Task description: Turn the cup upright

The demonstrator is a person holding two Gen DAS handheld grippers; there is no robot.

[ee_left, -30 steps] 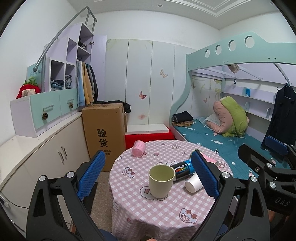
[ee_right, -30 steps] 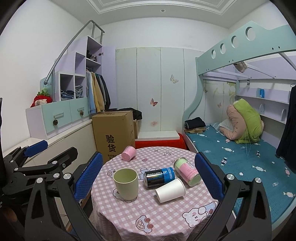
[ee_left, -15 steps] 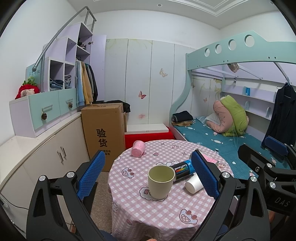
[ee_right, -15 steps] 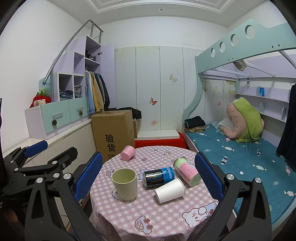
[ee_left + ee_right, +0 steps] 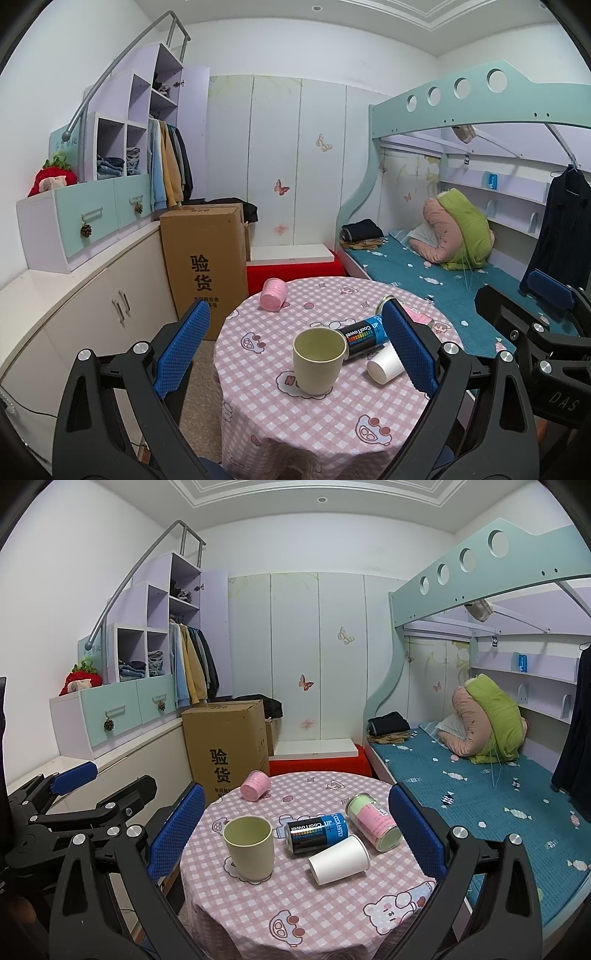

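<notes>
Your left gripper [image 5: 295, 350] and right gripper [image 5: 295, 830] hover with fingers spread, holding nothing. The pale green plastic cup [image 5: 249, 847] stands upright on the round pink-checked table [image 5: 295, 915]; just right of it lies a white paper cup [image 5: 338, 860].

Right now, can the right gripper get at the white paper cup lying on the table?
Probably yes. The right gripper is open, the white paper cup lies on its side facing it, nothing in front.
</notes>
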